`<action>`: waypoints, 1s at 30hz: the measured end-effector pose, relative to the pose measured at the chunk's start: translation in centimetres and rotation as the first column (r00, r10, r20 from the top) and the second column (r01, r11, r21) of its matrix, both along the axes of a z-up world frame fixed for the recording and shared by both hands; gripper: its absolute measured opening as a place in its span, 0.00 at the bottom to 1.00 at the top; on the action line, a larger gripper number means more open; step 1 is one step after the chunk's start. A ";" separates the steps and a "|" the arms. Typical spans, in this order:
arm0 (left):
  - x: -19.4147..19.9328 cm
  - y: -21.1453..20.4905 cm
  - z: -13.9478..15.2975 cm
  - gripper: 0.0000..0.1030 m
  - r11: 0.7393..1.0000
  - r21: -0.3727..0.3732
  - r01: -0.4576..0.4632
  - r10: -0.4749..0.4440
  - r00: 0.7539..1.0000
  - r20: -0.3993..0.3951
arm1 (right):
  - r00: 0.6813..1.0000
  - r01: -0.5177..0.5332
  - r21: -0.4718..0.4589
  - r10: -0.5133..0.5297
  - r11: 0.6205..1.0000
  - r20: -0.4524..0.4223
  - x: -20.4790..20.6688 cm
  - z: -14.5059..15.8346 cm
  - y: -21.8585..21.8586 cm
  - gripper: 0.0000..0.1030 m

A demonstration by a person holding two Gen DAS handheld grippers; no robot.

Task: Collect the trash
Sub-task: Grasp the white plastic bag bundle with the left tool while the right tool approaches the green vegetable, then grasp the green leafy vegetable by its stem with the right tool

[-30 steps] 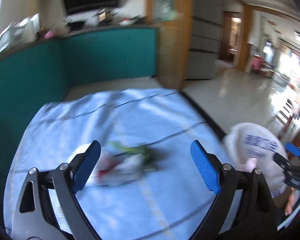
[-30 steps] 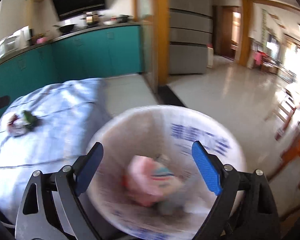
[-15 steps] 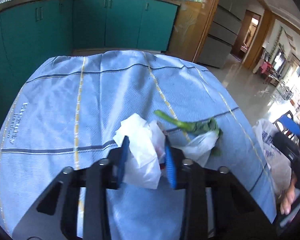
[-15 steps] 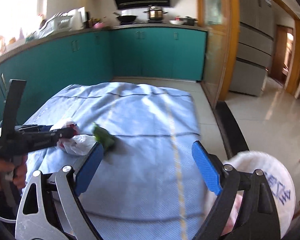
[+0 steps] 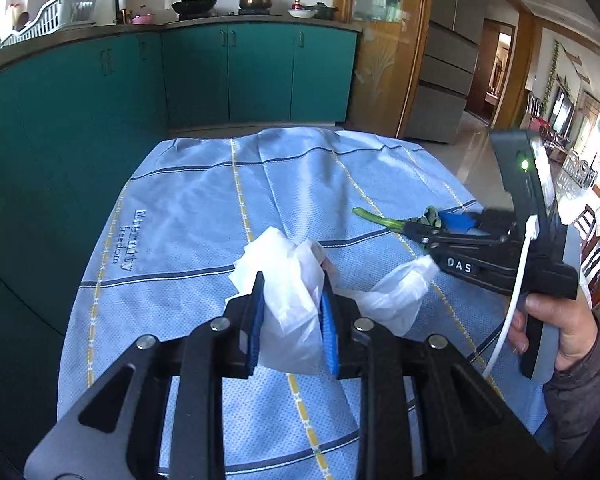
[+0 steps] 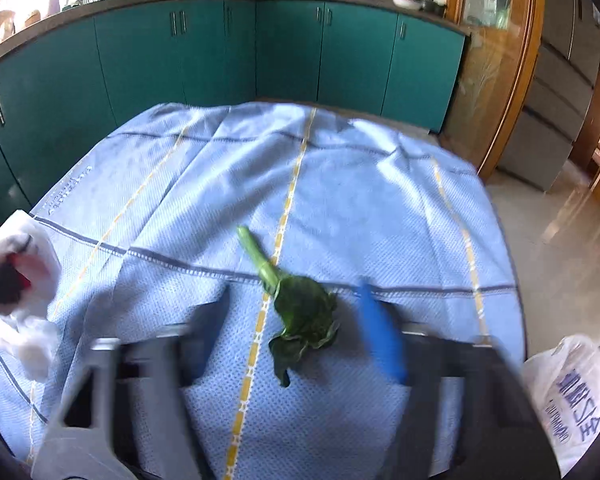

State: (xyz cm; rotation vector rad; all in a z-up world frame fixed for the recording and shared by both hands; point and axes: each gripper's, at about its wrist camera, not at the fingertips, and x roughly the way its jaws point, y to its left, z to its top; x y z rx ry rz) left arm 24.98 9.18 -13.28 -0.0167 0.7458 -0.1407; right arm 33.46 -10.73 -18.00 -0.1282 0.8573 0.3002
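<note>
mid-pickup, bound for the printed trash bag (image 6: 568, 384) off the table's right edge. with the left gripper (image 5: 290, 320), closing onto the white plastic wad (image 5: 288, 264), pads already pressing it. with the right gripper (image 5: 440, 226), pinched shut on the green leaf (image 6: 304, 312). next, probably: lift both clear, swing right, release. behind, teal cabinets (image 5: 260, 72); underneath, blue checked tablecloth (image 5: 188, 200).

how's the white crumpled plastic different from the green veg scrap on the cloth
The white plastic wad is pale, thin and bunched into puffy folds; the green vegetable scrap is a dark leaf on a light green stalk. The wad rises up in a heap, while the scrap lies flat. The wad looks bulkier; the scrap is long and narrow. Both are over the blue checked cloth.
</note>
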 end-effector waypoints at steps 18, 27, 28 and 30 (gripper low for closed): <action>-4.4 -5.6 2.9 0.26 0.996 0.033 0.083 -0.086 0.992 0.094 | 0.987 0.060 0.131 -0.078 0.990 0.137 -13.8 5.7 -8.6 0.09; -4.1 -6.6 -0.3 0.54 0.995 0.056 0.081 -0.082 0.997 0.013 | 0.993 0.073 0.065 -0.079 0.995 0.092 -12.5 2.8 -8.4 0.59; -4.1 -6.5 -0.7 0.56 0.995 0.061 0.078 -0.078 0.997 0.004 | 0.994 0.071 0.058 -0.075 0.996 0.083 -12.0 2.5 -8.2 0.59; -4.1 -6.4 -1.3 0.65 0.995 0.066 0.073 -0.072 0.997 -0.011 | 0.997 0.054 0.046 -0.057 0.997 0.059 -10.9 1.8 -7.5 0.59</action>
